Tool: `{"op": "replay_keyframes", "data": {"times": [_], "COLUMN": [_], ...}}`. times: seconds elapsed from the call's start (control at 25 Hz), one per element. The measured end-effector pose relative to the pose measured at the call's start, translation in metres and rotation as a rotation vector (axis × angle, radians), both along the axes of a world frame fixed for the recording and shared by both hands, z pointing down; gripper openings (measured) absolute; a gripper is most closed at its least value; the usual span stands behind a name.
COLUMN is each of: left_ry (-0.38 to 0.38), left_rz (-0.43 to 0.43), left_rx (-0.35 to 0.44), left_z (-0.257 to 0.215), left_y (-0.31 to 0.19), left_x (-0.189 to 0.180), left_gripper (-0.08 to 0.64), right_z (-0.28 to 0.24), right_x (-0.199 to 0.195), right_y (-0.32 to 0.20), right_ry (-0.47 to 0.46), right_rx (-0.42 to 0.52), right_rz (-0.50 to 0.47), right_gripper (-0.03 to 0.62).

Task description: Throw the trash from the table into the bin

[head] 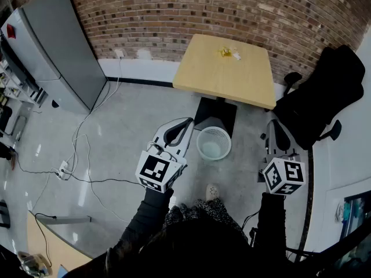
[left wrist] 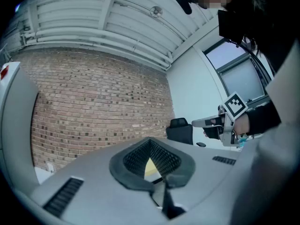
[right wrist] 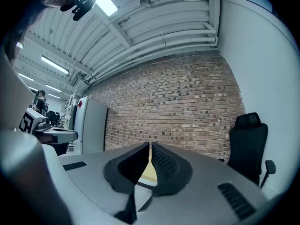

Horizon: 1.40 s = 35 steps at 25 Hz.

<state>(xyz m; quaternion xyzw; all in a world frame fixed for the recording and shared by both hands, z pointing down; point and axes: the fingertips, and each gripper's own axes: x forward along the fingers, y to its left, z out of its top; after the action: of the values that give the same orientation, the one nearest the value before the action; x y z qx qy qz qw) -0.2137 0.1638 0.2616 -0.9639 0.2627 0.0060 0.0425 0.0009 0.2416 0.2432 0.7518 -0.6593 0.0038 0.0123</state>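
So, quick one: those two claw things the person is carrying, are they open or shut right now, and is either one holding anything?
Left gripper: closed, holding nothing.
Right gripper: closed, holding nothing.

brick wall (head: 174, 10), grey floor (head: 116, 132), black chair (head: 324, 91)

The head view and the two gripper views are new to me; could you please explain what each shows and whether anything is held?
A person holds a two-jaw tool in each hand: the left gripper and the right gripper. The head view looks down from the person's head; each gripper view looks along that tool's jaws. Ahead, a wooden table bears small yellow trash; a white bin stands on the floor before it. Both grippers are shut and empty.
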Motion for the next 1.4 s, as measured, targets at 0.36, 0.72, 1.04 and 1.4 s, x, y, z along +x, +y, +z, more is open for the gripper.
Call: {"op": "replay_keyframes", "data": {"times": [0.36, 0.72, 1.04, 1.4], "left_ry": [-0.019, -0.023, -0.054, -0.08], "left_rz": [-0.028, -0.056, -0.088, -0.127], "left_rx": [0.003, -0.036, -0.045, -0.04], "left_z": [0.006, 0.015, 0.024, 0.024], "left_y": [-0.035, -0.078, -0.109, -0.133], "left_x": [0.026, 0.082, 0.121, 0.146], "left_gripper": [0.0, 0.0, 0.0, 0.0], "right_z": [0.011, 0.017, 0.03, 0.037], "right_x": [0.025, 0.079, 0.12, 0.151], "right_y": [-0.046, -0.099, -0.141, -0.178], "right_ry": [-0.011, -0.02, -0.052, -0.058], "right_rx": [0.002, -0.007, -0.02, -0.018], "right_rz": [-0.042, -0.085, -0.136, -0.172], "right_gripper": [0.011, 0.011, 0.011, 0.011]}}
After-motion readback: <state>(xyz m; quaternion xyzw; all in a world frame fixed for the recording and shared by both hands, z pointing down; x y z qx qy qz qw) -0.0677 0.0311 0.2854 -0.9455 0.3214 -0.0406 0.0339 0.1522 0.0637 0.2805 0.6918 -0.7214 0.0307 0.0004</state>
